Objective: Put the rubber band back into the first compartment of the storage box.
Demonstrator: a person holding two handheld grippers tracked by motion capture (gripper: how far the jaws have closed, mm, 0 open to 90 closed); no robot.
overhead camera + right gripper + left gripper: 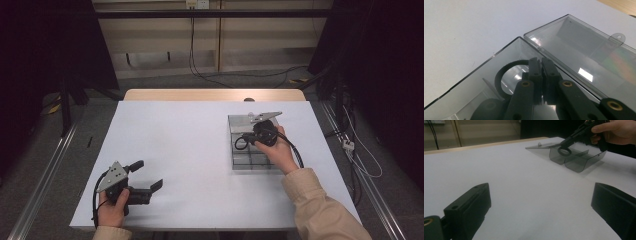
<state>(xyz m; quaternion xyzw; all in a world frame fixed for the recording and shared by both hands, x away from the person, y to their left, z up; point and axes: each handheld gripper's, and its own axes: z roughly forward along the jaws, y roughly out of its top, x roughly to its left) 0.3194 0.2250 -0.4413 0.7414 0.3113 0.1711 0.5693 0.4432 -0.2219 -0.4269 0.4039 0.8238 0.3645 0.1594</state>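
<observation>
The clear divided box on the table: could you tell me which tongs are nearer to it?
Right. The right tongs reach into the clear divided box, shut on a black ring. The left tongs rest open near the table's front left, well apart.

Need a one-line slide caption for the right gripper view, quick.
Right gripper shut on a black ring, holding it inside the open smoky plastic box, lid laid flat on the white table.

The right gripper (541,65) has its jaws pressed together on a black ring (499,75), which loops out toward nine o'clock inside a smoky clear plastic box (474,75). The box's lid (584,47) lies open at two o'clock on the white table (474,25).
</observation>
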